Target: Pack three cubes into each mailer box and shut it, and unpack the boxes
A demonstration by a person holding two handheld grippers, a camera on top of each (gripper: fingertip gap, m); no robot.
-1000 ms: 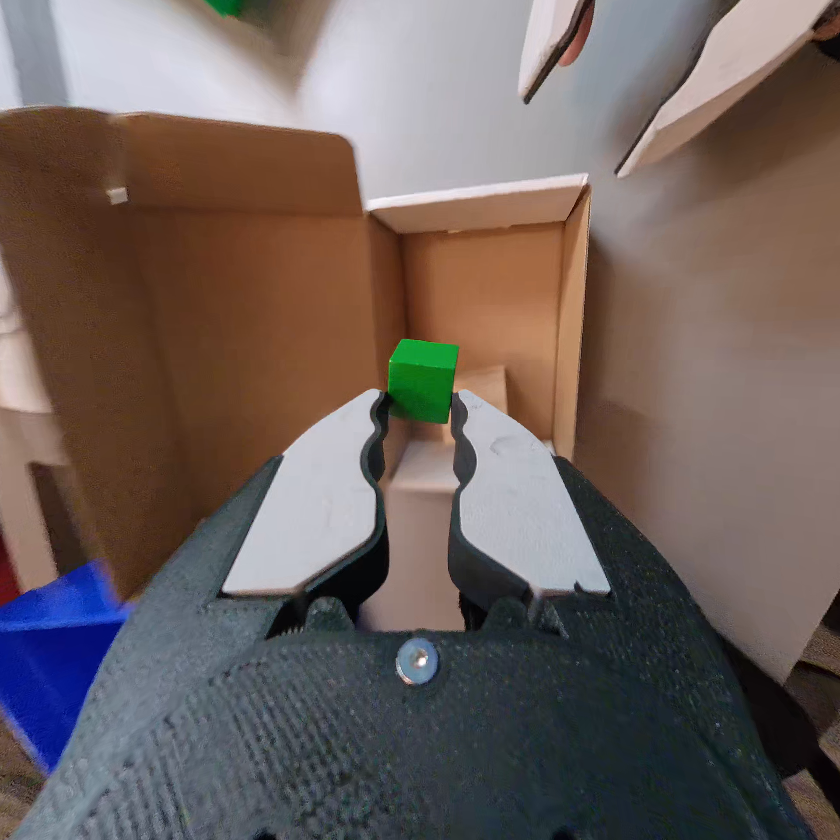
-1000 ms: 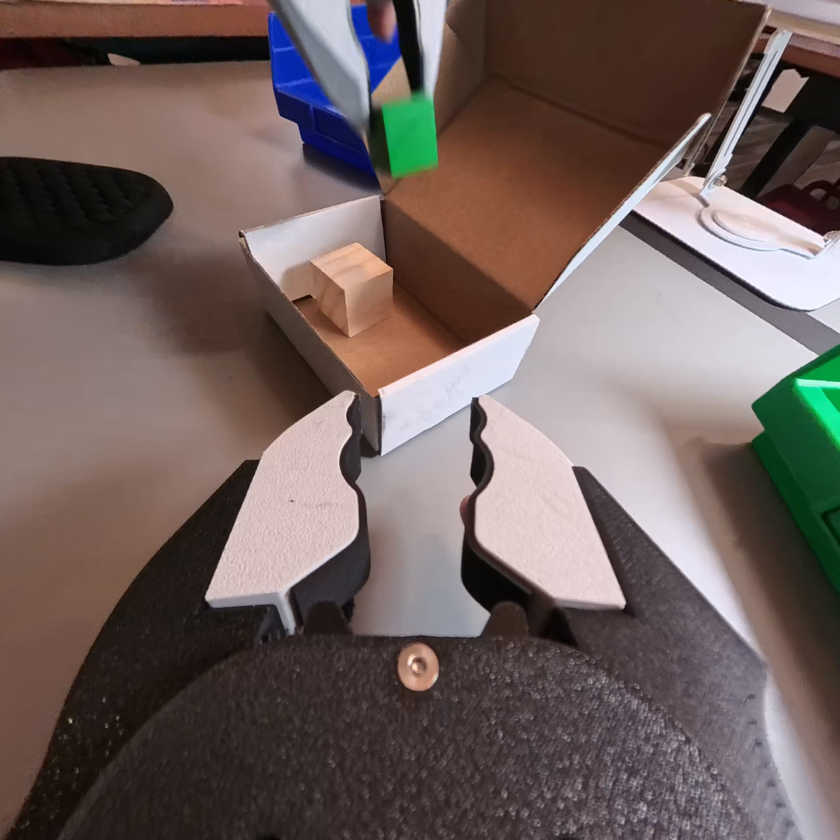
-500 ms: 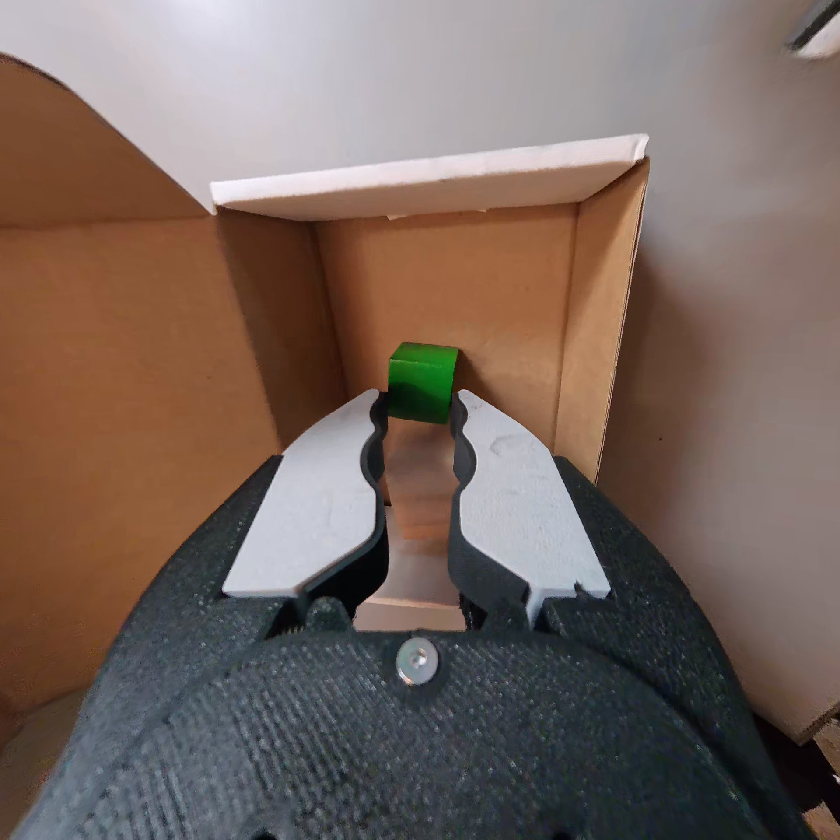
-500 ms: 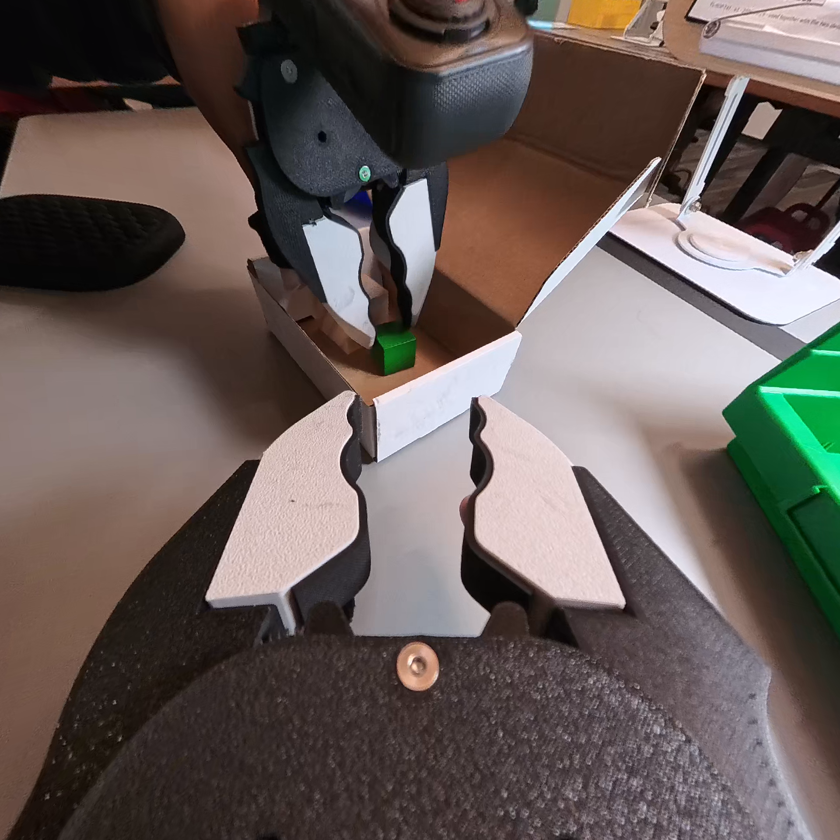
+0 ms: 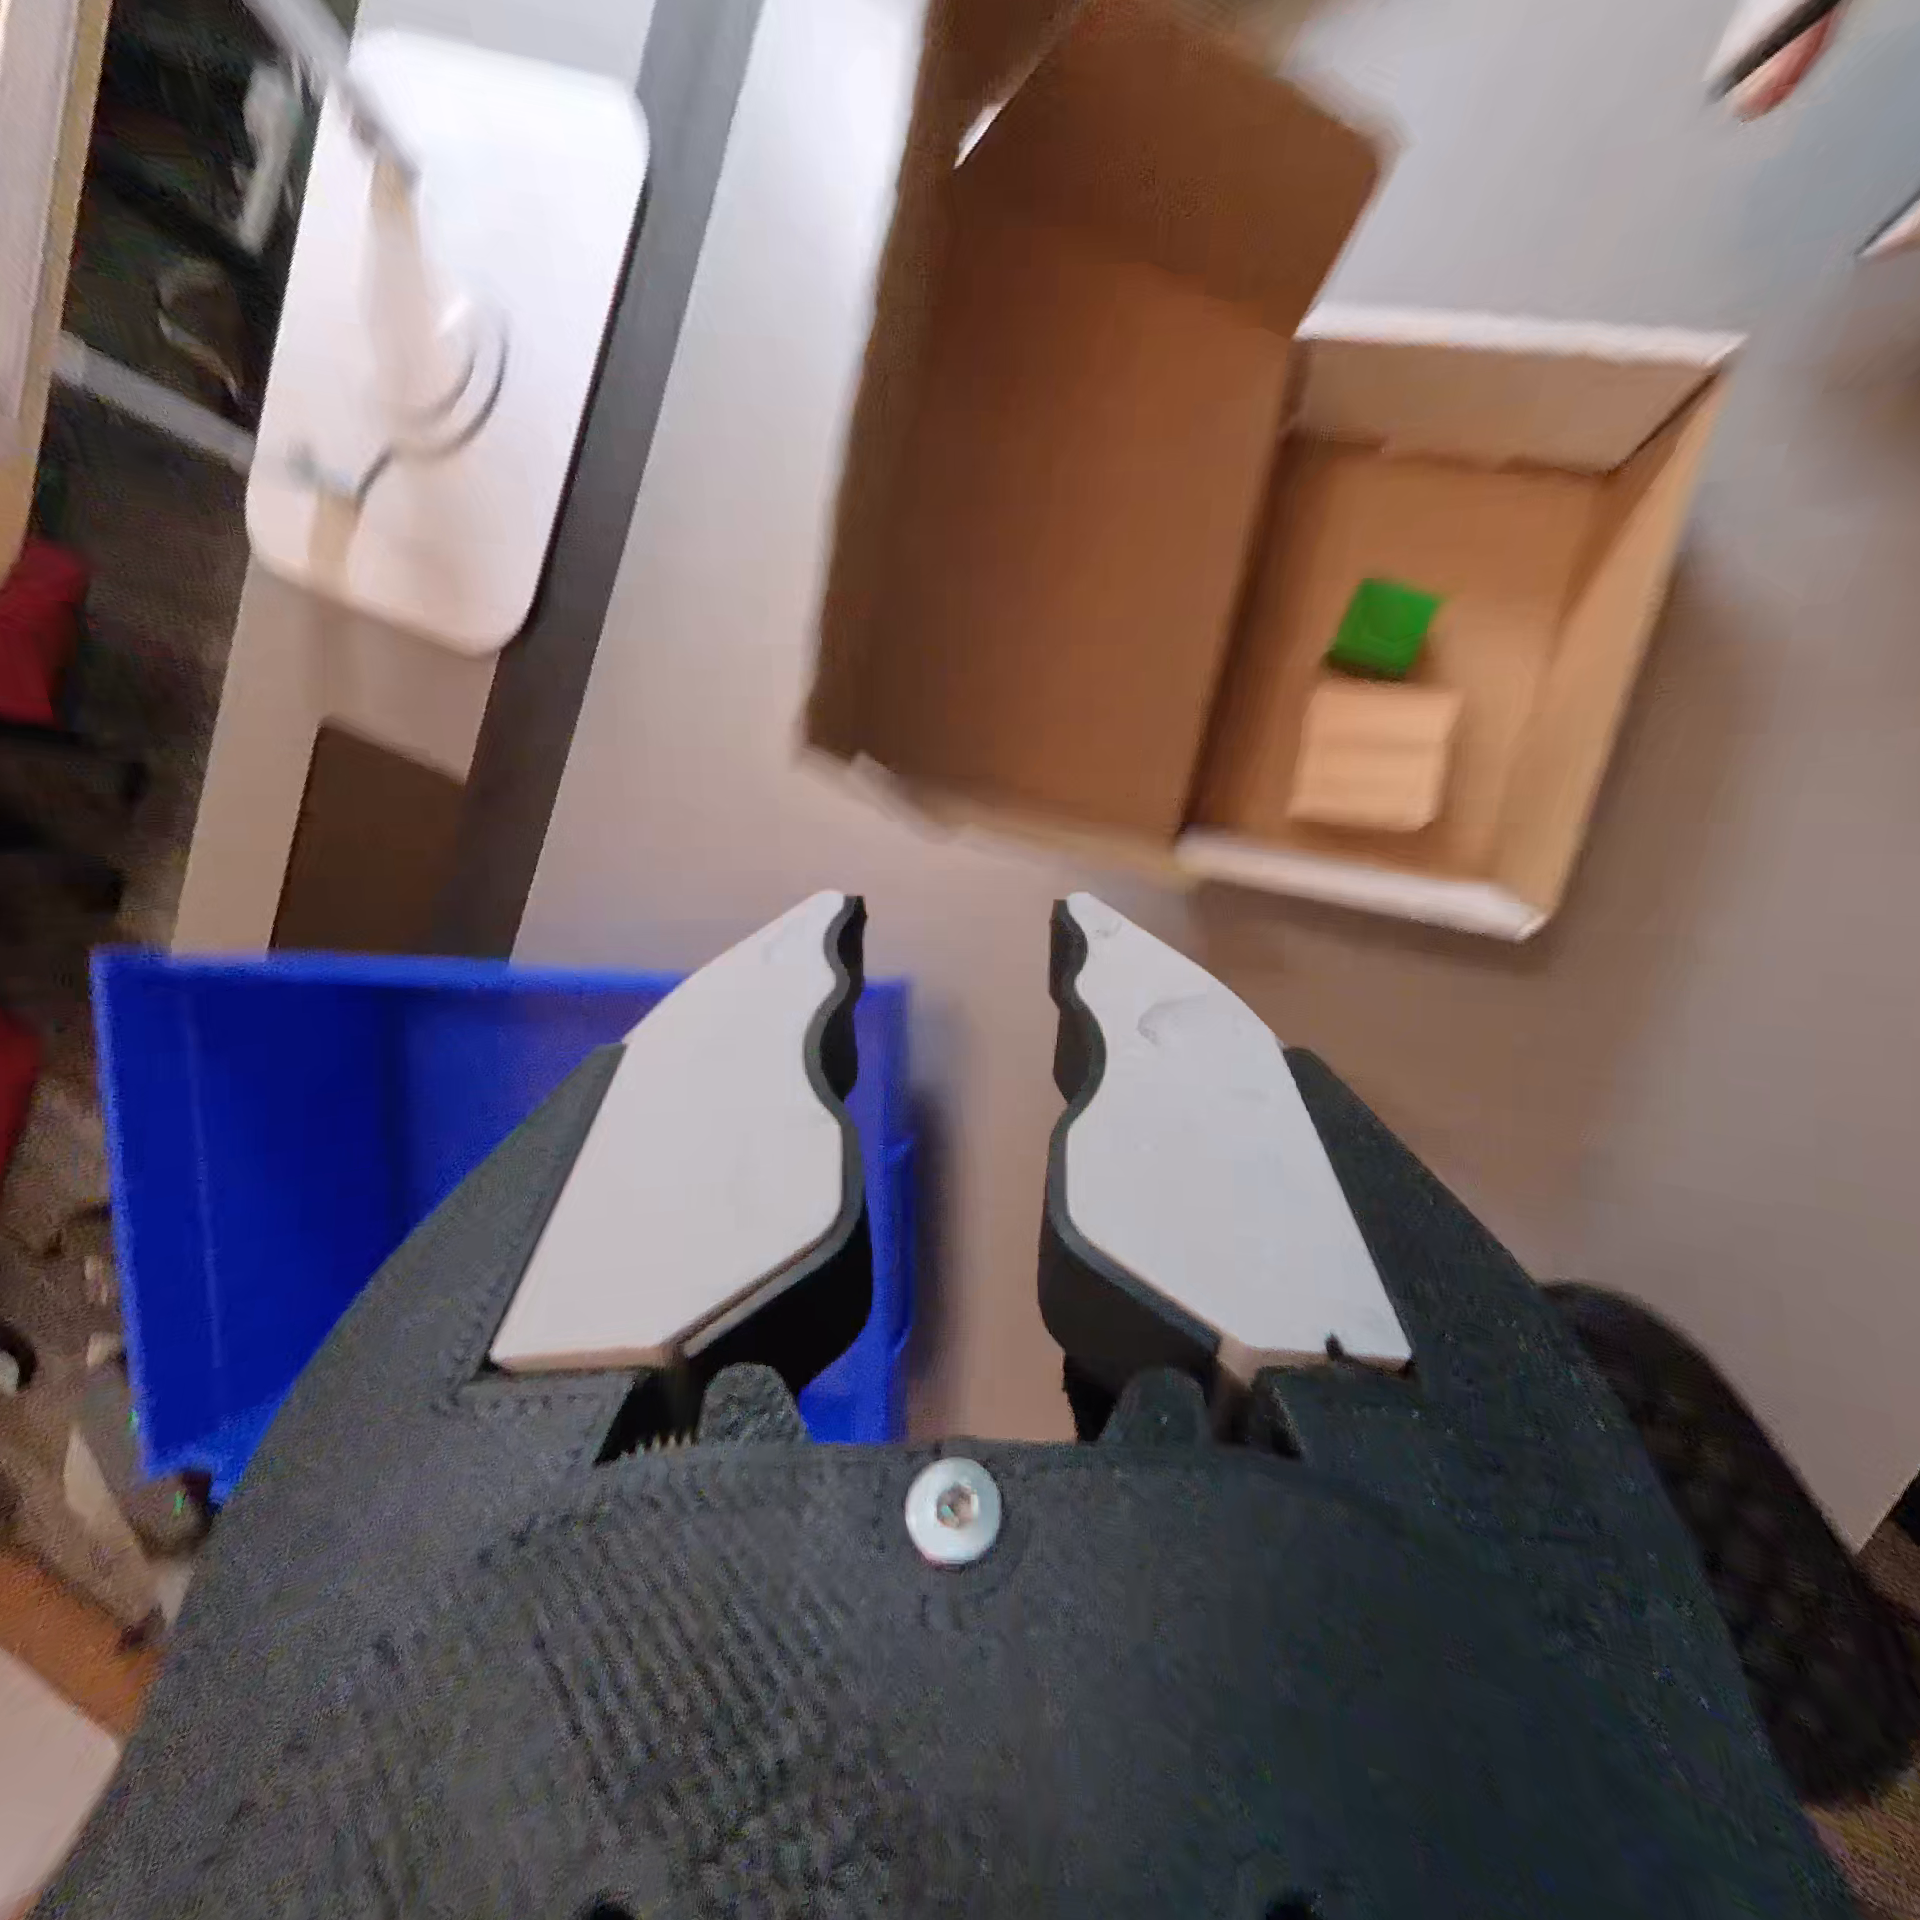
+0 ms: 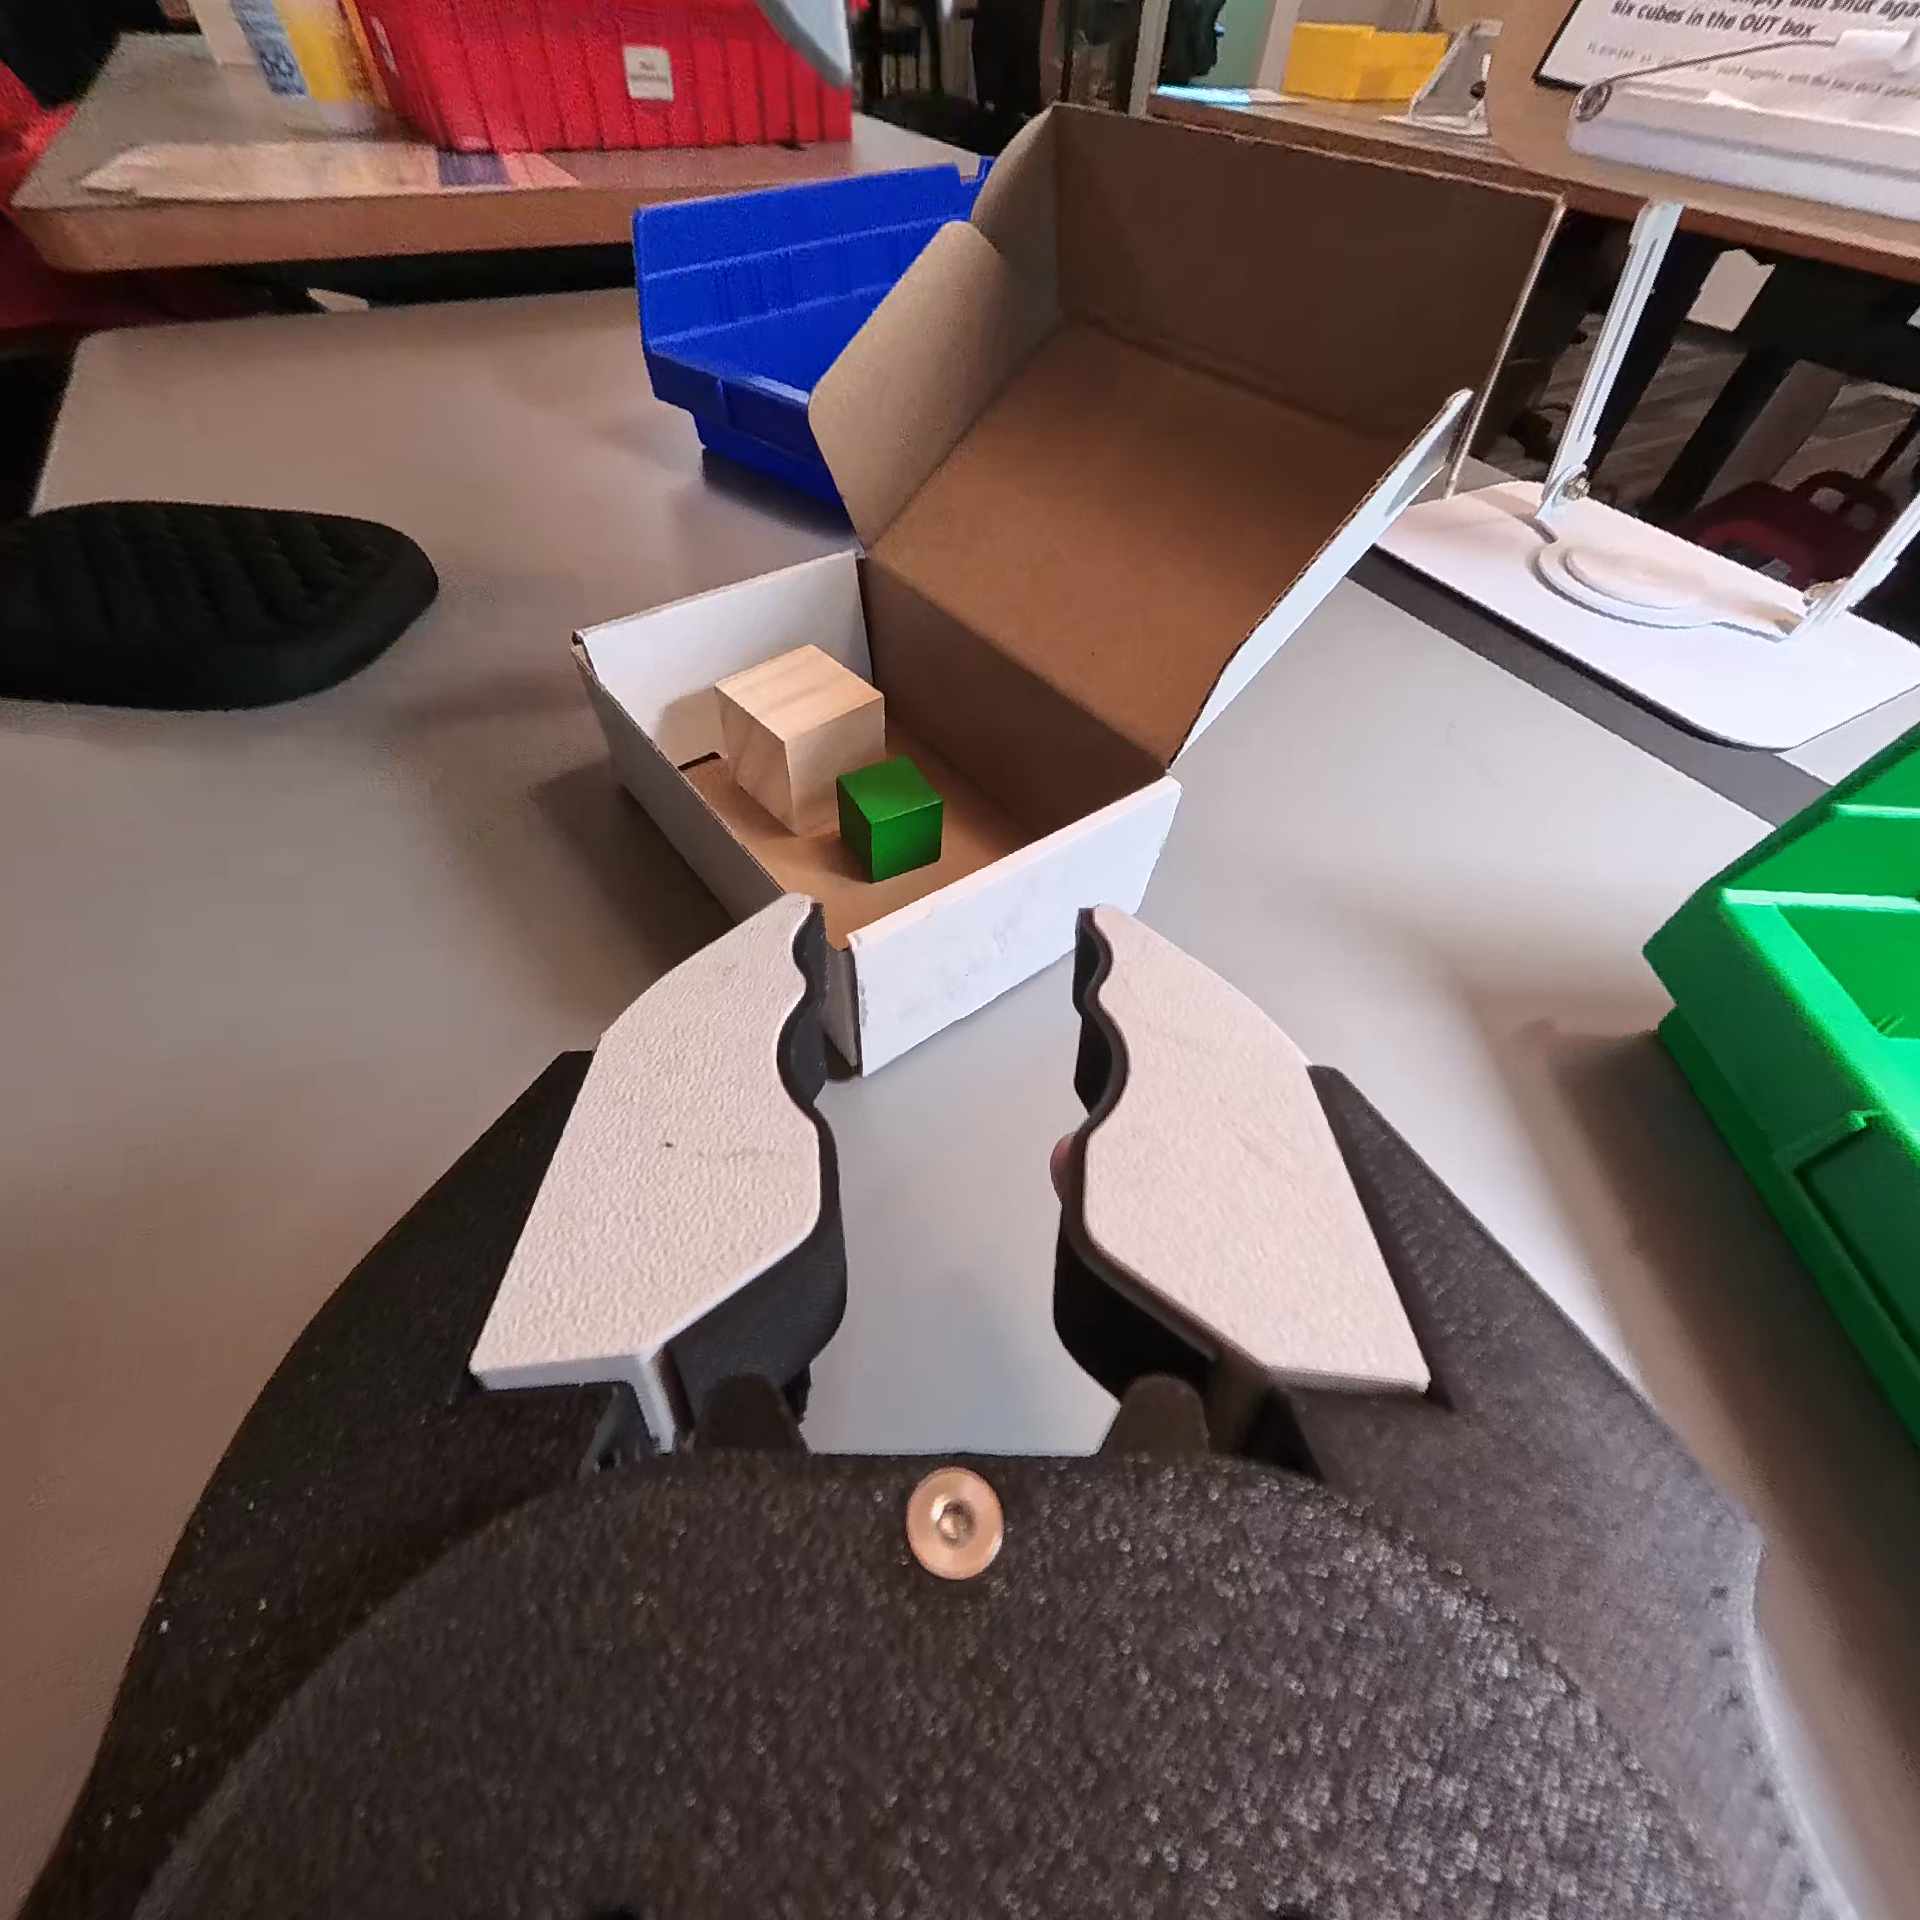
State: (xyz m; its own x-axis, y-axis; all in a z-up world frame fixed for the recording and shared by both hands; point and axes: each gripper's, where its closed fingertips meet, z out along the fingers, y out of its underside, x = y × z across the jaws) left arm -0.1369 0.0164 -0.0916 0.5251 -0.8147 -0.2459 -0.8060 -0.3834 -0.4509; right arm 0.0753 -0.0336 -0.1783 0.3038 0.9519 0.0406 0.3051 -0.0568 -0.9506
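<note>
Open mailer box holds green cube beside wooden cube.

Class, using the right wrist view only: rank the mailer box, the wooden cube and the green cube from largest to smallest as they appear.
1. Mailer box, open, by far the largest.
2. Wooden cube, inside it.
3. Green cube, beside the wooden one and slightly nearer the camera, yet clearly smaller.

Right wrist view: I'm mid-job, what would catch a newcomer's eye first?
The open mailer box at centre, lid up, with a small green cube beside a bigger wooden cube on its floor. Next, the blue bin behind the box and the bright green bin at the right edge. The right gripper sits open at the box's near corner.
</note>
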